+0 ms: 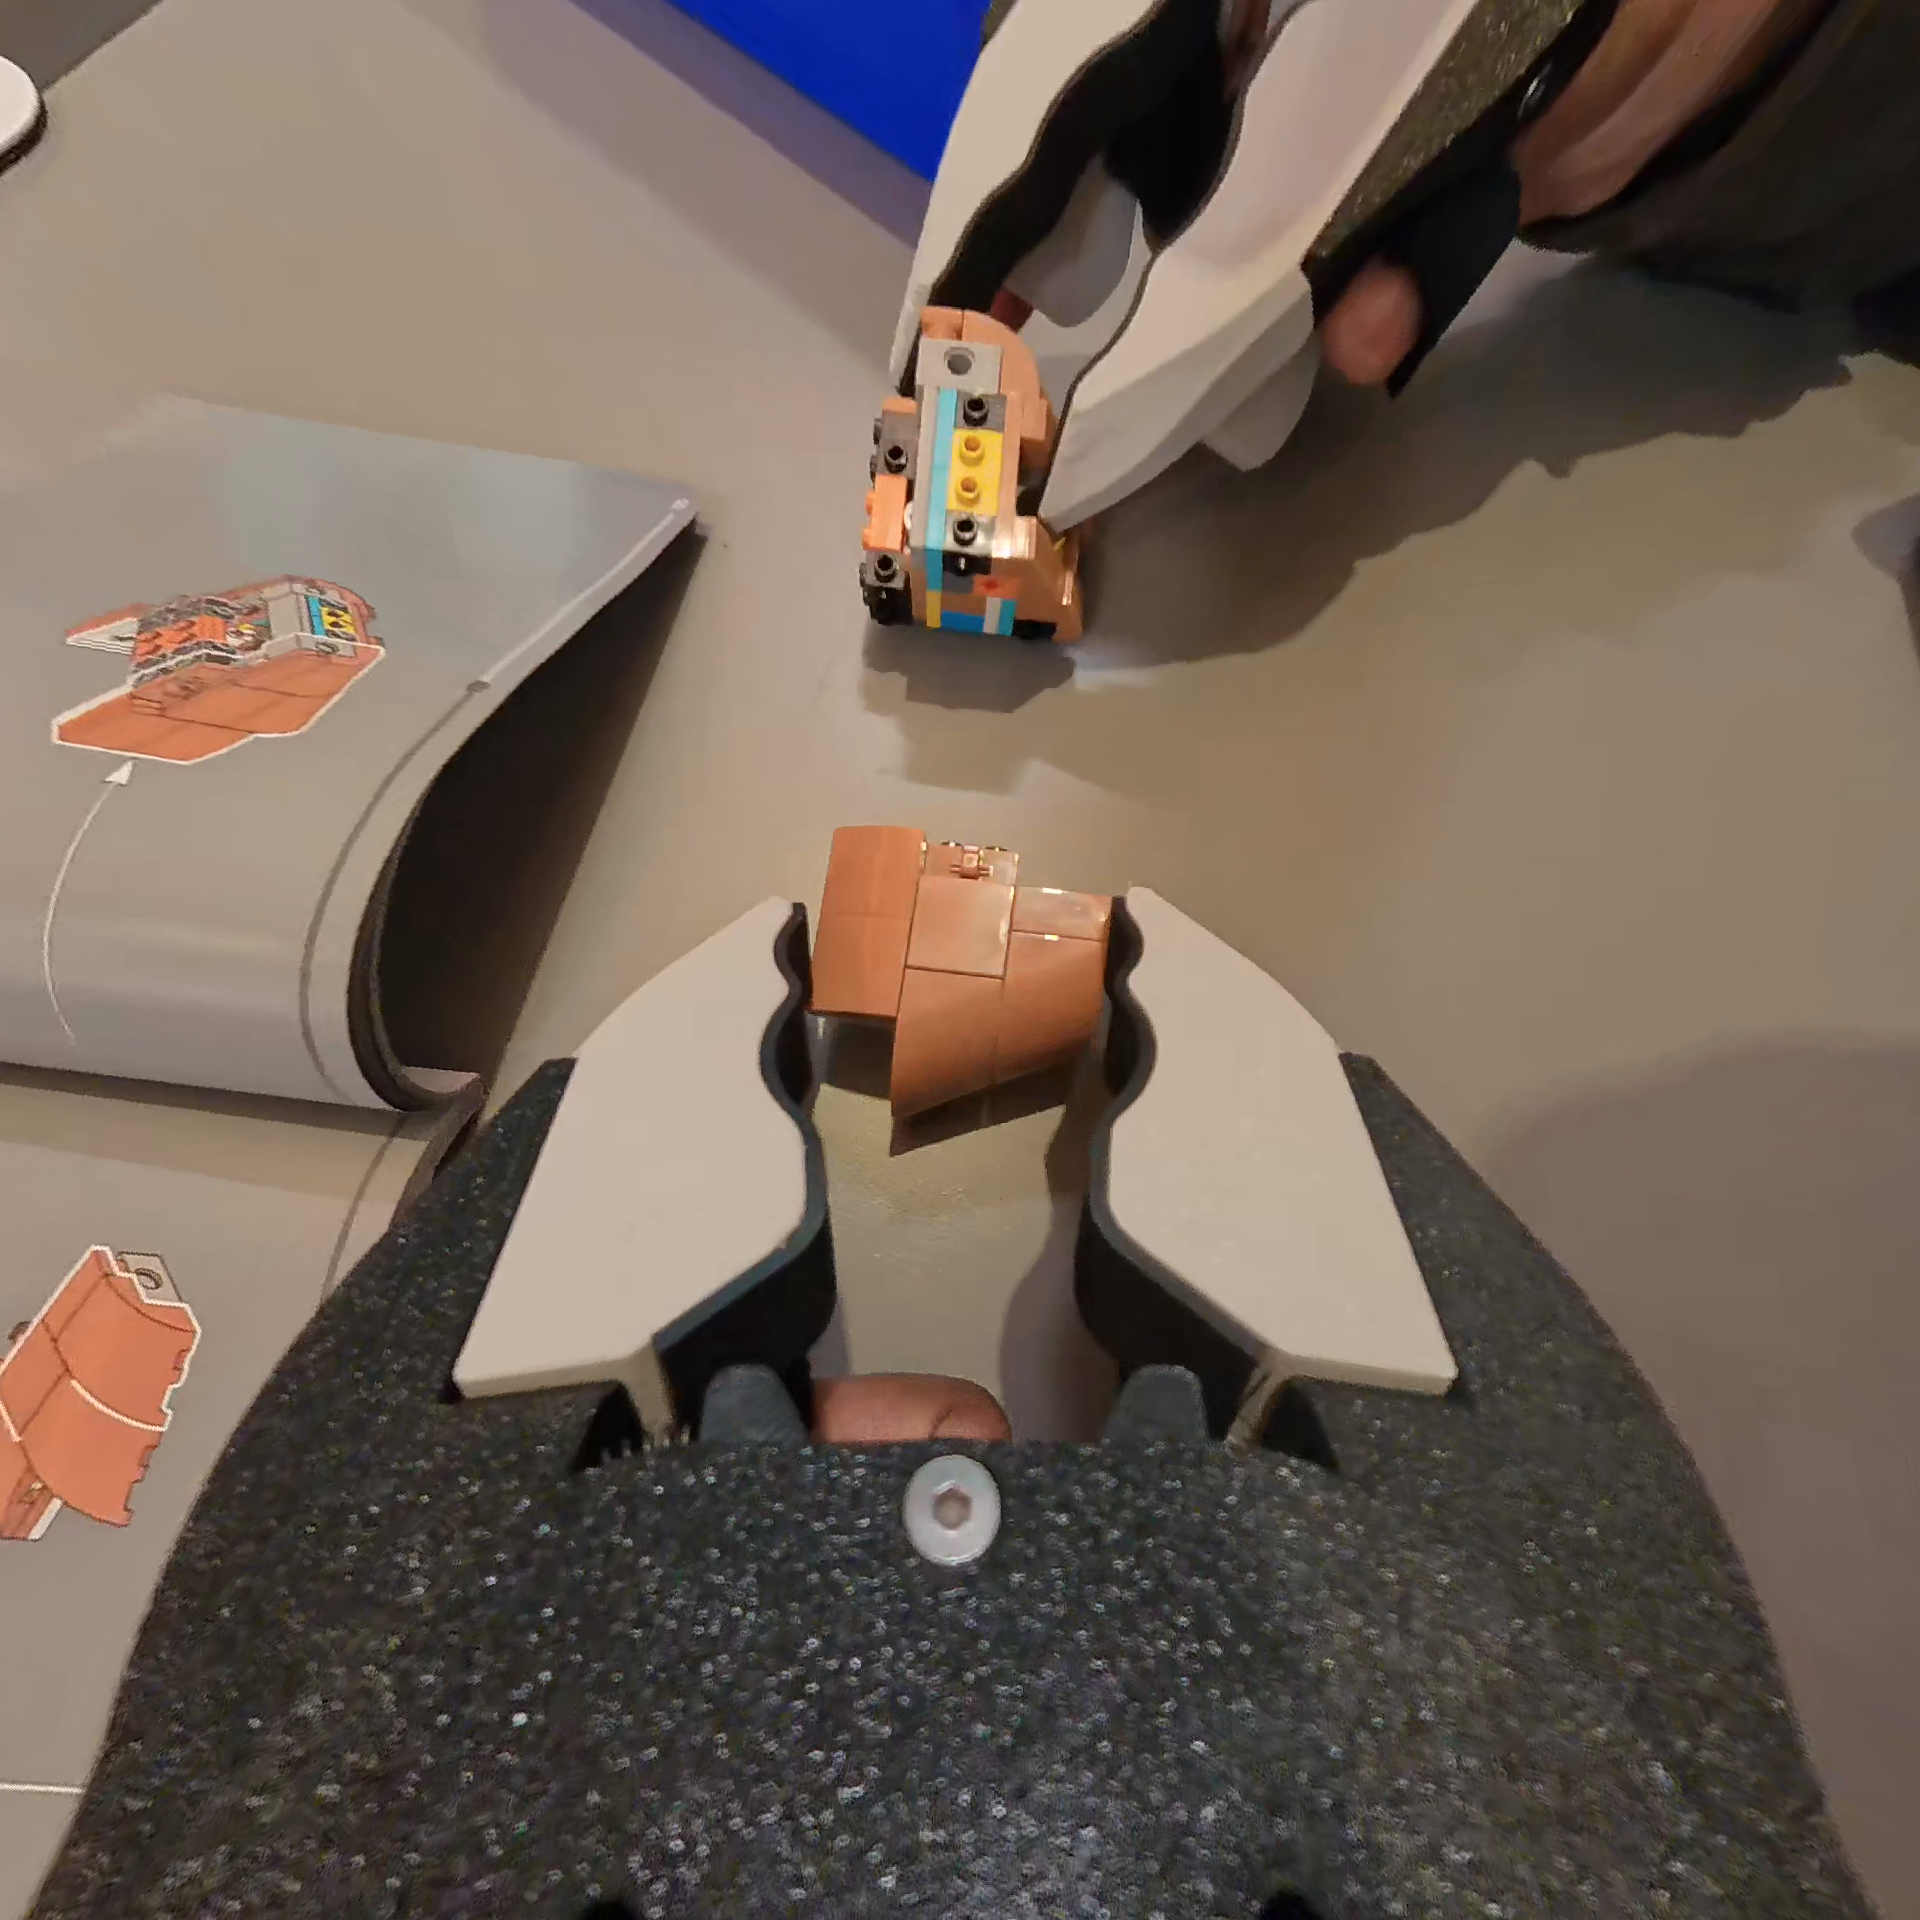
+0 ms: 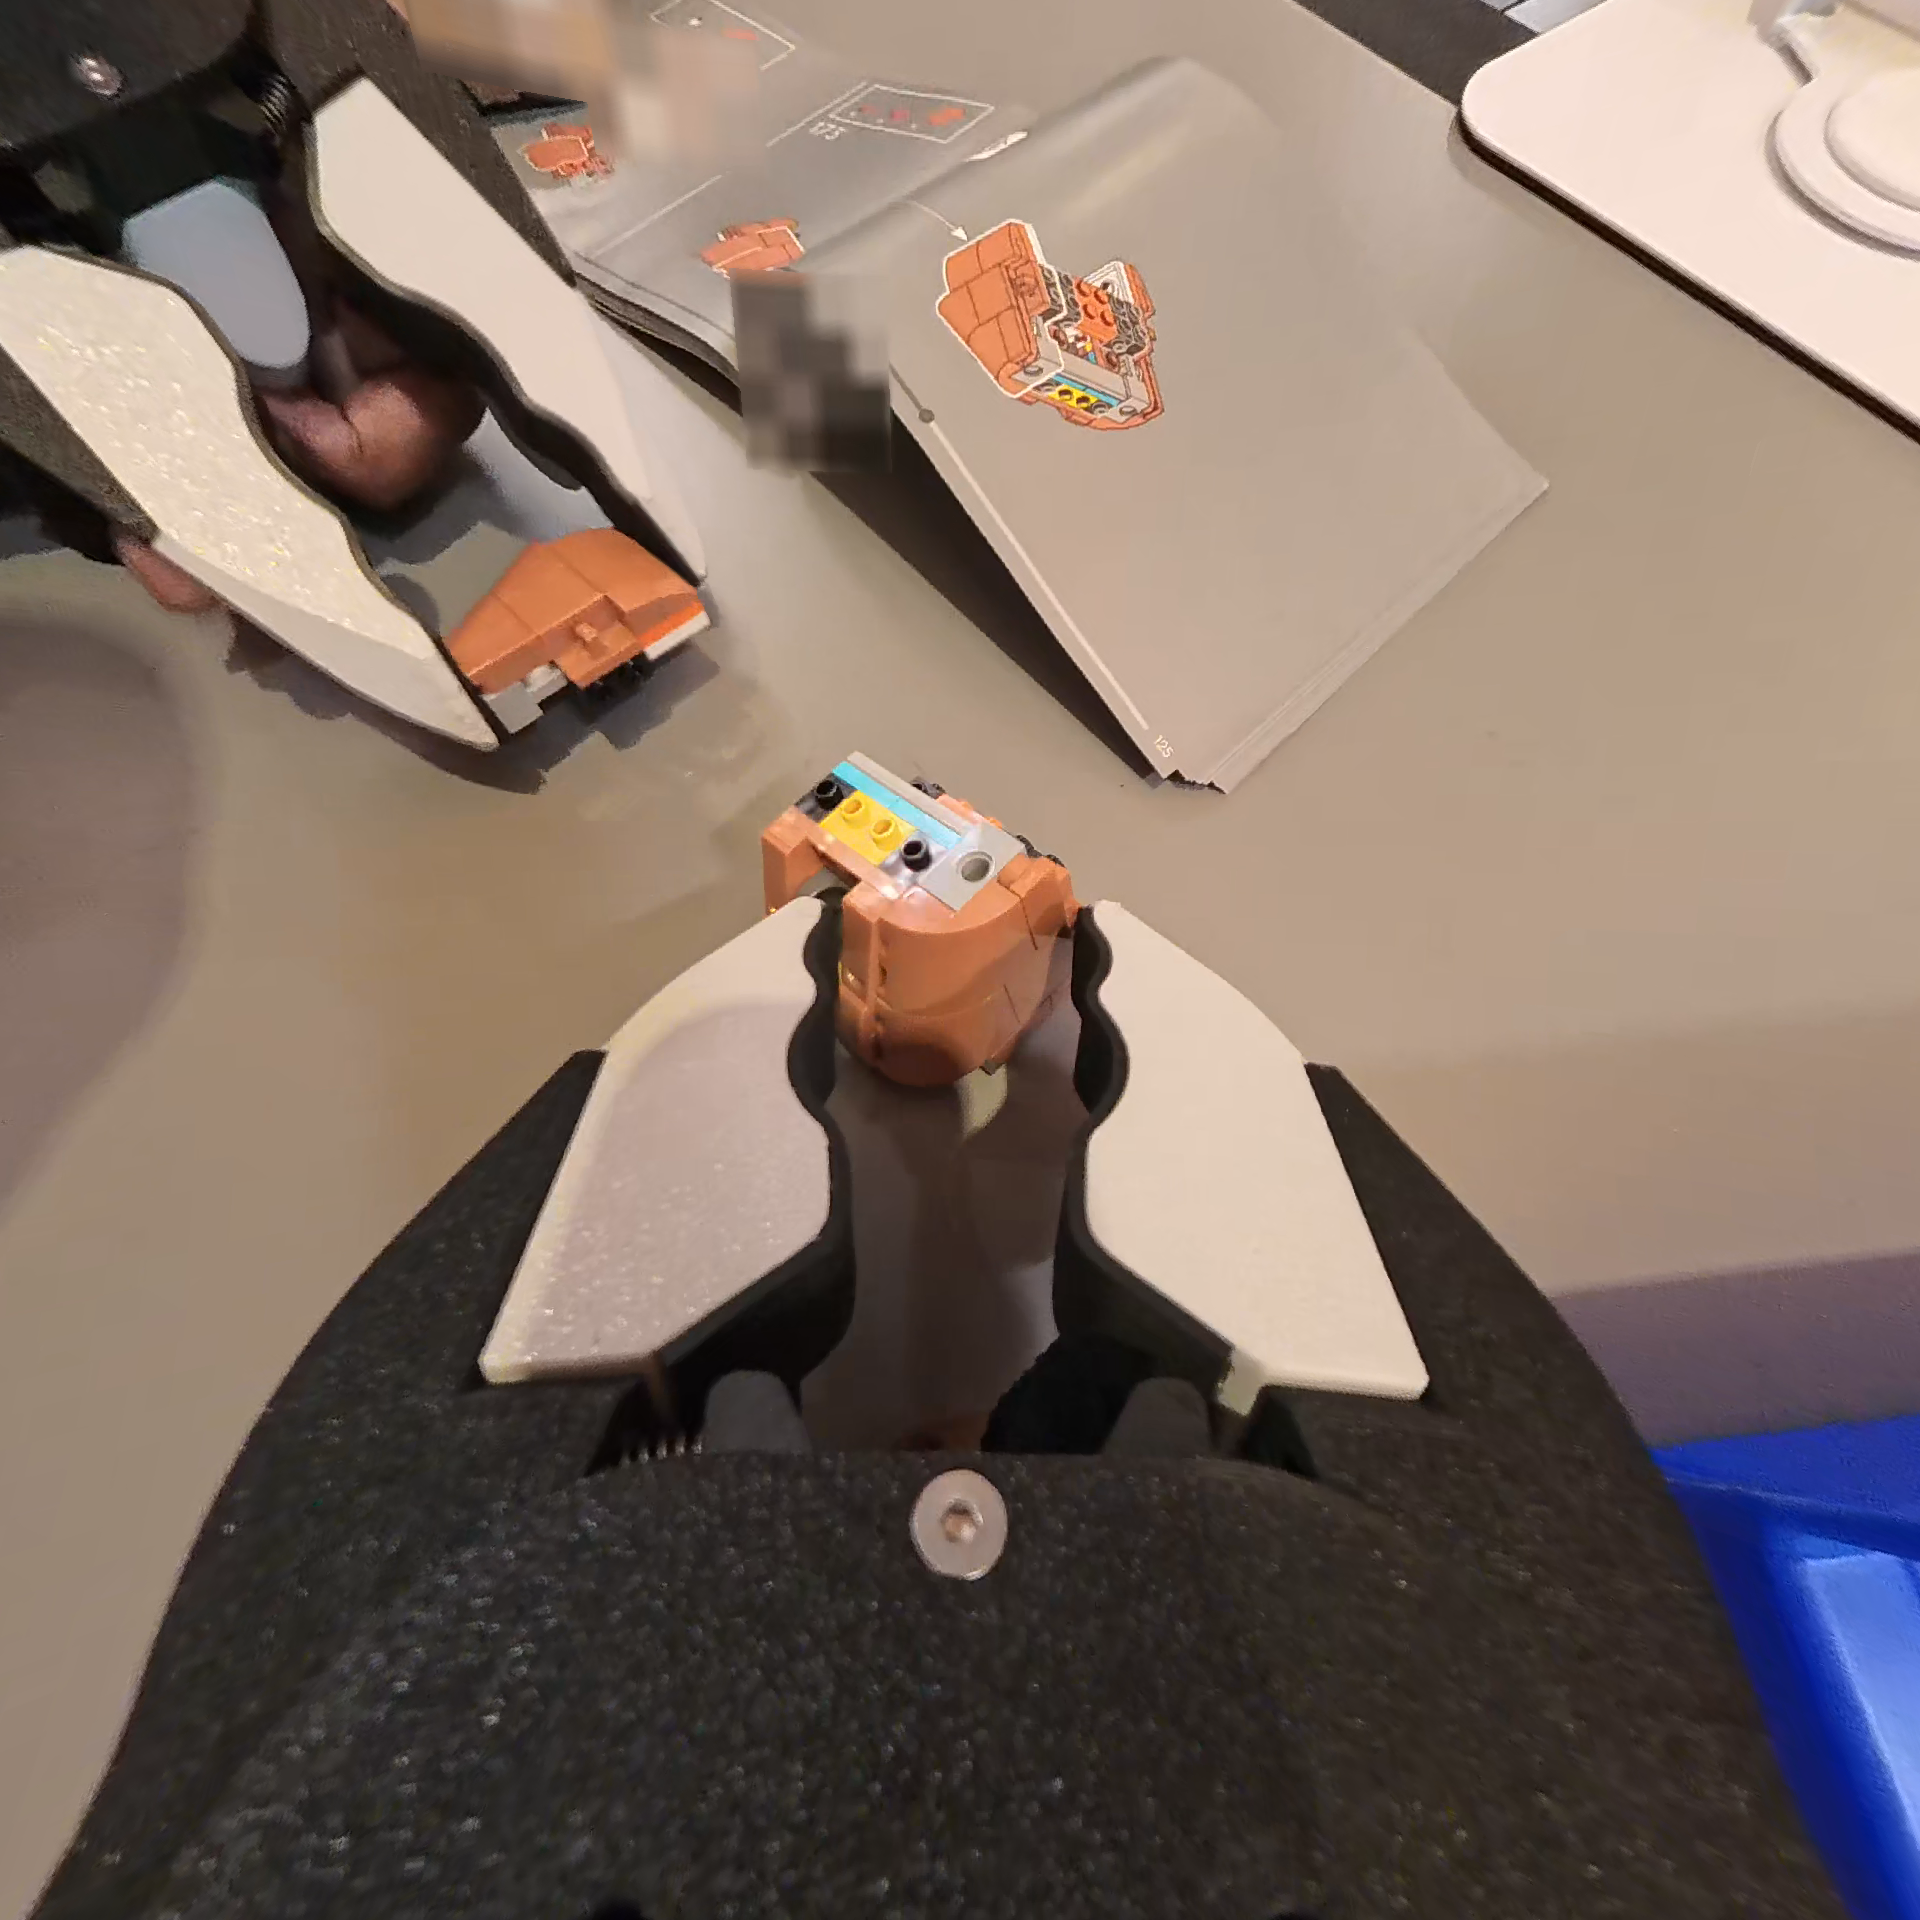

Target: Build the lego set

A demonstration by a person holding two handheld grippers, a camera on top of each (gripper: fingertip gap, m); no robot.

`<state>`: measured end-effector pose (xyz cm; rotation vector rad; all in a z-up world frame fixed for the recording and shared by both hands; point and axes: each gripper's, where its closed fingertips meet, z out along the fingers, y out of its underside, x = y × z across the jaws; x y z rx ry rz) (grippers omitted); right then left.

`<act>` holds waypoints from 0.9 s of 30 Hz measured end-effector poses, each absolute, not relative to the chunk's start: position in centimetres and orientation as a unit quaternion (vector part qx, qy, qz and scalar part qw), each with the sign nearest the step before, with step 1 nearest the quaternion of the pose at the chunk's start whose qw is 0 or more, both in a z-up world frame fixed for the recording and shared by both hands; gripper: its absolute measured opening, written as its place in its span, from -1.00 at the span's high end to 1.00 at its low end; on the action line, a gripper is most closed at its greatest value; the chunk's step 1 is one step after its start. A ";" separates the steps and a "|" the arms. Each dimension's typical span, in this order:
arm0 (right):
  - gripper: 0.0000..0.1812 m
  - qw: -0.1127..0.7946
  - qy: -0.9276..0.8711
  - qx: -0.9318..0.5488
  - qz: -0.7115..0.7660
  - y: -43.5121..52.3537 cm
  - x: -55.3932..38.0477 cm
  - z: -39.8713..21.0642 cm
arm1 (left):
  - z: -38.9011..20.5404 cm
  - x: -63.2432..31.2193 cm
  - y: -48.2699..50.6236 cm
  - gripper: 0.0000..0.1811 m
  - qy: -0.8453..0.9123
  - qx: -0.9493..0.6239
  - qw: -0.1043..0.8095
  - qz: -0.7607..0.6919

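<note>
Bringing 2 lego halves together over the table [image 1: 1455, 935]

Left tool [image 1: 961, 940] is clamped on the brown shell piece [image 1: 956, 977]; right tool [image 2: 951, 940] grips the studded core [image 2: 914, 894], which lies just beyond the shell, studded face toward it, instruction booklet [image 1: 260, 779] at left.

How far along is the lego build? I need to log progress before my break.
Done: two sub-assemblies exist. In hand: the left gripper is shut on a brown curved shell section, and the right gripper on the core block with yellow and blue studs. Left: joining them, as the open instruction booklet pictures; they are apart.
</note>
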<state>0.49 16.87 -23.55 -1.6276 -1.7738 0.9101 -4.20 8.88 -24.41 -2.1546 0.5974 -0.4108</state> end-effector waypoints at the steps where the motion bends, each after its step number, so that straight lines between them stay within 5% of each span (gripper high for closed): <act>1: 0.52 0.281 -0.661 -0.607 0.340 16.9 0.5 -23.5 | -24.3 -4.2 8.9 0.39 0.235 -0.860 0.423 -0.165; 27: 0.52 0.290 -0.663 -0.601 0.340 17.0 0.5 -23.6 | -22.4 -4.7 9.9 0.39 0.215 -0.829 0.489 -0.168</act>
